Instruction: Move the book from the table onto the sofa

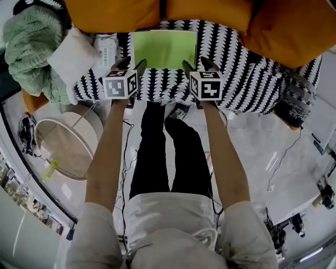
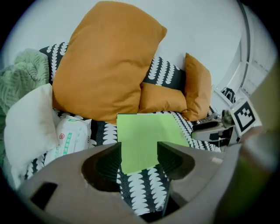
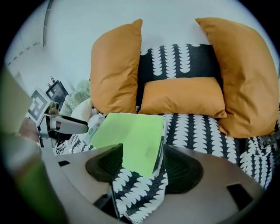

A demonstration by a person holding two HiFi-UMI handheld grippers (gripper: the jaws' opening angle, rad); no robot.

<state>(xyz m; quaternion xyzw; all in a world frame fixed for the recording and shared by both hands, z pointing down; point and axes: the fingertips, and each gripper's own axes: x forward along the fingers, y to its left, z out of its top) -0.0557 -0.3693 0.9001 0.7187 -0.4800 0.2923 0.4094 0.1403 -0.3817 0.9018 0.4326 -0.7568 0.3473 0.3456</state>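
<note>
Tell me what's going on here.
A person stands facing the sofa with a tool in each hand. The green book lies flat on the black-and-white patterned seat, just in front of the orange cushions. The left tool and the right tool are both open, one at each near corner of the book, gripping nothing. The book is already on the sofa.
</note>
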